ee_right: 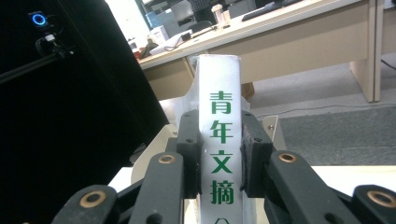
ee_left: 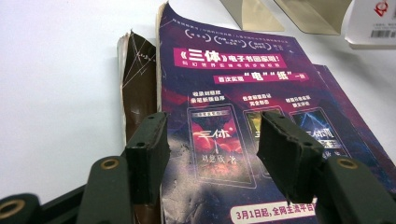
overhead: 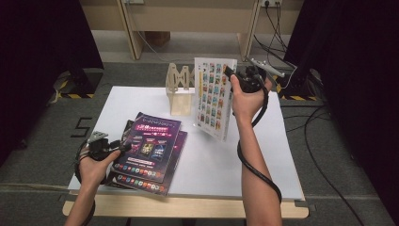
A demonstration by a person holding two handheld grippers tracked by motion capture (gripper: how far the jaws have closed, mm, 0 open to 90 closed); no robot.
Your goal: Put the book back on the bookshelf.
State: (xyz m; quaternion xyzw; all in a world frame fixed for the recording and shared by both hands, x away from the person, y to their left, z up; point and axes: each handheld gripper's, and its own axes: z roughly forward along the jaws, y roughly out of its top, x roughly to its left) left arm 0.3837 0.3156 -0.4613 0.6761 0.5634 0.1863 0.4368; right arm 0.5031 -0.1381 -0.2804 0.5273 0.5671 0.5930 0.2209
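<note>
White table (overhead: 282, 155); right hand-held gripper (ee_right: 219, 154) clamped on book spine (ee_right: 220, 140), green lettering; left hand-held gripper (ee_left: 212, 154) apart over purple magazine (ee_left: 233, 93).

Open claw (ee_left: 212, 154) over purple booklet (ee_left: 247, 107)

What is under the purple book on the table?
Under the purple book lies another purple one, peeking out at its right, and a brown, worn book sticks out at its left. Their covers are mostly hidden, so I can't tell if more lie below.
</note>
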